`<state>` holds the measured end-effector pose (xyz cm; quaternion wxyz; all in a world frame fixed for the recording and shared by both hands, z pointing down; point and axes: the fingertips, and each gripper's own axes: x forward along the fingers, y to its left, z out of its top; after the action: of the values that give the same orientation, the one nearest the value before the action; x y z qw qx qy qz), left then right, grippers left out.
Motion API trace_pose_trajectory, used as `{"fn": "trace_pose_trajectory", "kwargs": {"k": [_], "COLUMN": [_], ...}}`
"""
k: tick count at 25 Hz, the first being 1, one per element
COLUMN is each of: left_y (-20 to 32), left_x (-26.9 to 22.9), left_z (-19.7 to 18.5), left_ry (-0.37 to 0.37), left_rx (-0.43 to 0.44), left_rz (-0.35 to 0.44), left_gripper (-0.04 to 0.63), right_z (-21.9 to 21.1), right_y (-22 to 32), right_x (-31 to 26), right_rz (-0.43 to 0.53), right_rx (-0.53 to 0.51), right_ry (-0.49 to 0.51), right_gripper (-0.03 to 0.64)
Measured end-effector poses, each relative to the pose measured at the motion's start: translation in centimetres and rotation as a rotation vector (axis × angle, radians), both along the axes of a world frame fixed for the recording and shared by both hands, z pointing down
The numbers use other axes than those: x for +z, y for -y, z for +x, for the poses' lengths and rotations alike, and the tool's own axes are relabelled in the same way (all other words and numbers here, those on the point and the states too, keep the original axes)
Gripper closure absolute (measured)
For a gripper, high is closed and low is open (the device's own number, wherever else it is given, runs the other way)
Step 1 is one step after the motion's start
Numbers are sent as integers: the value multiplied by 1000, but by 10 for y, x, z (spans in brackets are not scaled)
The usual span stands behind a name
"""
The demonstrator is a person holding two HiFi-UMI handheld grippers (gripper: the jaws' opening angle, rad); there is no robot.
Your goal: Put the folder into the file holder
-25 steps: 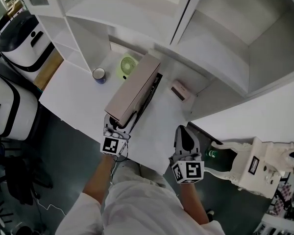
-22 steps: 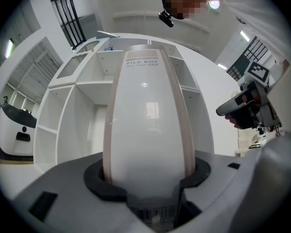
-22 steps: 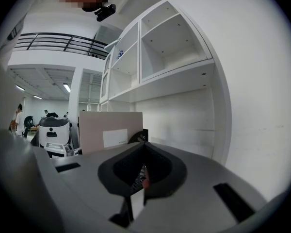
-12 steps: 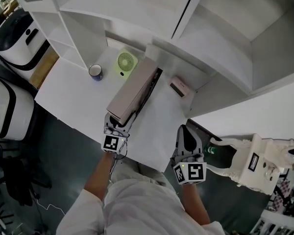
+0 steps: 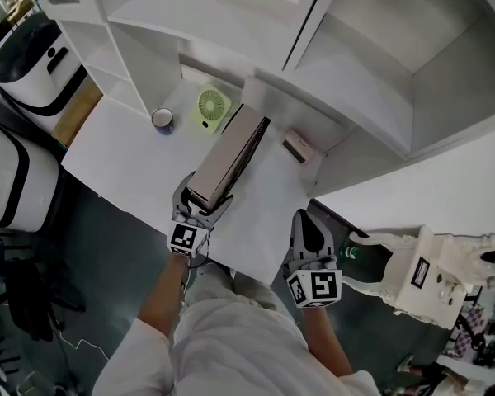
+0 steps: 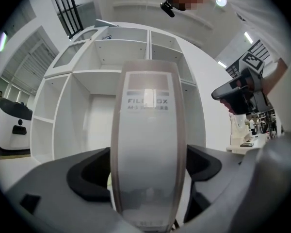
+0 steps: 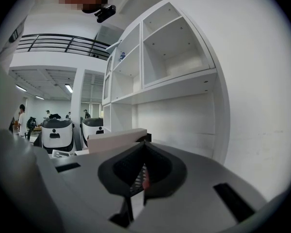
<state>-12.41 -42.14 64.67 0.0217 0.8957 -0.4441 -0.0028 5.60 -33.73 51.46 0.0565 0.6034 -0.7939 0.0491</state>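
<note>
- Your left fingers (image 6: 89,176) stand spread wide. They have just been opening, and the folder's (image 6: 148,144) rounded spine sits between them. As far as the left gripper view shows, the pads are clear of its sides or barely brushing them, so read this as a let-go, not a hold.
- Your right fingers (image 7: 136,178) are pressed together on nothing.
- The left gripper (image 5: 200,205) points level at the folder's near end, at the front edge of the tabletop (image 5: 124,147). The right gripper (image 5: 307,231) hangs just off that same front edge, further toward the right corner and well apart from the folder.
- The folder stands on its long edge across the middle of the tabletop, running from the front edge toward the back edge under the shelving (image 5: 231,23).
- The black file holder (image 5: 258,139) shows only as a dark strip along the folder's right side. You cannot tell from here whether the folder is fully seated in it.
- Expect a stiff, boxy folder with smooth, slick plastic walls that is probably light. It is tall and narrow, so it could tip sideways if nudged.
- If you retake it, grip the spine end squarely across its width. It fills most of your fingers' spread, so the margin is small.
</note>
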Motion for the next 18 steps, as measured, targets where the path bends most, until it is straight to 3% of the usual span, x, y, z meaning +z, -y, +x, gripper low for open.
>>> {"fn": "trace_pose_trajectory", "kwargs": {"k": [5, 12, 17, 18], "left_y": [-10, -24, -42, -46], "left_x": [-10, -53, -102, -110], "left_z": [0, -12, -28, -32], "left_ry": [47, 49, 49, 57], "left_rx": [5, -39, -129, -155], "left_rz": [-22, -13, 34, 41], "left_gripper": [91, 101, 247, 304], "right_z": [3, 6, 10, 10], "right_y": [-3, -10, -16, -17], "right_x": [-16, -30, -36, -38], "right_rz": [-1, -1, -6, -3], "right_rx": [-20, -45, -69, -76], "right_ry": [4, 28, 56, 62], "right_gripper": [621, 621, 621, 621]}}
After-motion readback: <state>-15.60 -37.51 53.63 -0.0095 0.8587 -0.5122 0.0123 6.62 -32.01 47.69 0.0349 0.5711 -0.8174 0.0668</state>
